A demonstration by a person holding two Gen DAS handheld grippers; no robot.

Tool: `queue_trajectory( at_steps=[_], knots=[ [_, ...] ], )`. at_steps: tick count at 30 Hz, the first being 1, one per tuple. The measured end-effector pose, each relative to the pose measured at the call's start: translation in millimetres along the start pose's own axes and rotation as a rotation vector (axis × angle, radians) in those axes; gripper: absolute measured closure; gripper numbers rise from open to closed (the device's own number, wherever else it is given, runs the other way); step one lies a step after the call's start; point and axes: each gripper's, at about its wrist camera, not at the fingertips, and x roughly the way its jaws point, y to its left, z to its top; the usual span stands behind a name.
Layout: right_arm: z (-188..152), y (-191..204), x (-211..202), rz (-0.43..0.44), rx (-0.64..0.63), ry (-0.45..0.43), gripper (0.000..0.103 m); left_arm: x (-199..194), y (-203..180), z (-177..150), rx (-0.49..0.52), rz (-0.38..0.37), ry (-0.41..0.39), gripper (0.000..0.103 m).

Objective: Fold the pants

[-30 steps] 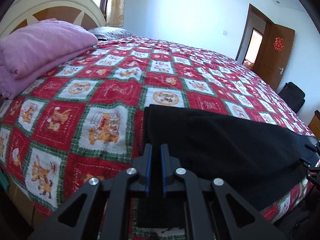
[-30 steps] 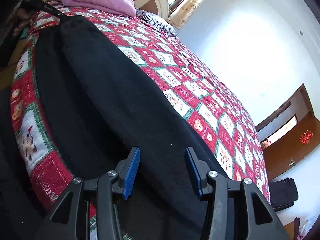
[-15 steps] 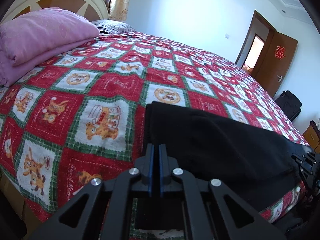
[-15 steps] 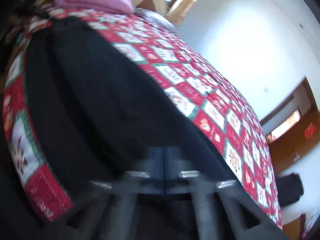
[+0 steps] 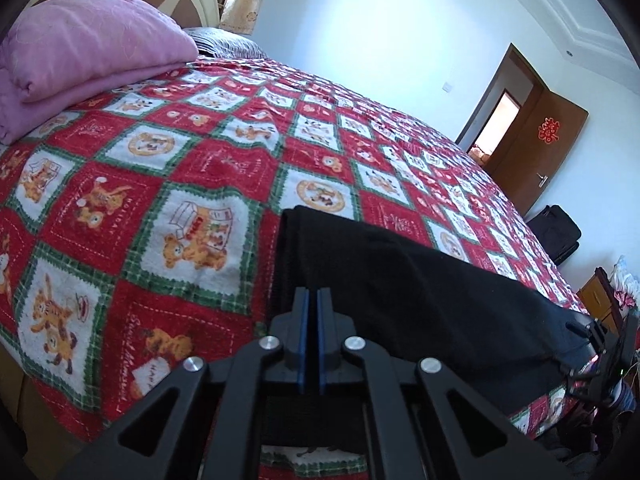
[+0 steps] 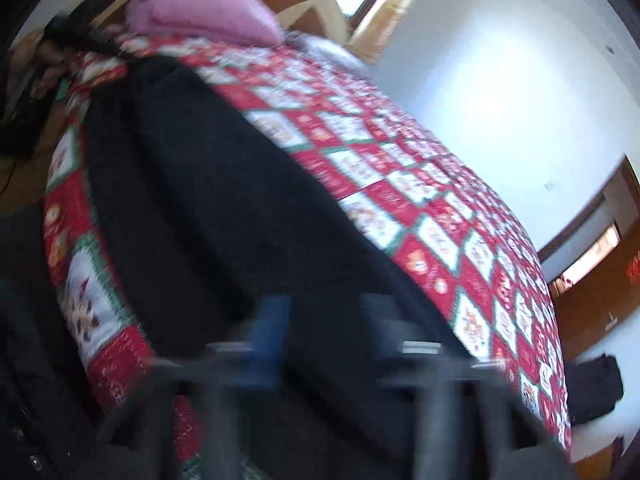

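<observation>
Black pants (image 5: 420,300) lie stretched along the near edge of the bed, partly doubled over lengthwise. My left gripper (image 5: 311,300) is shut on the pants at their left end, the blue pads pinching the cloth. In the right wrist view the pants (image 6: 208,208) run from the lower right to the upper left. My right gripper (image 6: 326,320) is blurred by motion, its jaws apart over the pants' right end. The right gripper also shows in the left wrist view (image 5: 592,336) at the pants' far end.
A red and green patchwork bedspread (image 5: 192,184) covers the bed. A folded pink quilt (image 5: 80,56) lies by the headboard. A brown door (image 5: 536,148) and a black suitcase (image 5: 560,236) are at the far right. The bed's near edge drops off below the pants.
My left gripper stayed shut on the pants and lifted slightly. My right gripper closed half a second ago and now has its jaws apart again, moving fast.
</observation>
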Motion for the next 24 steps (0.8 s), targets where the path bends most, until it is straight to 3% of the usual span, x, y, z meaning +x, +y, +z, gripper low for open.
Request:
queue_trajectory(
  at_steps=[3, 5, 7, 9, 10, 11, 18, 24],
  knots=[
    [0, 8, 9, -0.020, -0.034, 0.032, 0.037, -1, 1, 2, -0.002, -0.007, -0.002, 0.100],
    [1, 12, 16, -0.064, -0.065, 0.039, 0.048, -1, 2, 3, -0.003, -0.009, -0.002, 0.100],
    [1, 18, 24, -0.085, -0.106, 0.054, 0.050, -1, 2, 3, -0.011, -0.014, -0.004, 0.100],
    [3, 22, 25, -0.086, -0.136, 0.044, 0.067, -1, 5, 3, -0.025, -0.022, -0.002, 0.100],
    [5, 23, 25, -0.082, -0.140, 0.049, 0.093, -1, 5, 3, -0.028, -0.025, -0.003, 0.100],
    [7, 23, 24, -0.089, -0.139, 0.048, 0.101, -2, 6, 4, -0.033, -0.029, -0.004, 0.100],
    [21, -1, -27, -0.083, -0.034, -0.041, 0.101, -24, 6, 11, -0.044, -0.075, -0.028, 0.100],
    [19, -4, -49, -0.023, -0.008, -0.042, 0.101, -42, 3, 8, -0.040, -0.101, -0.032, 0.100]
  ],
)
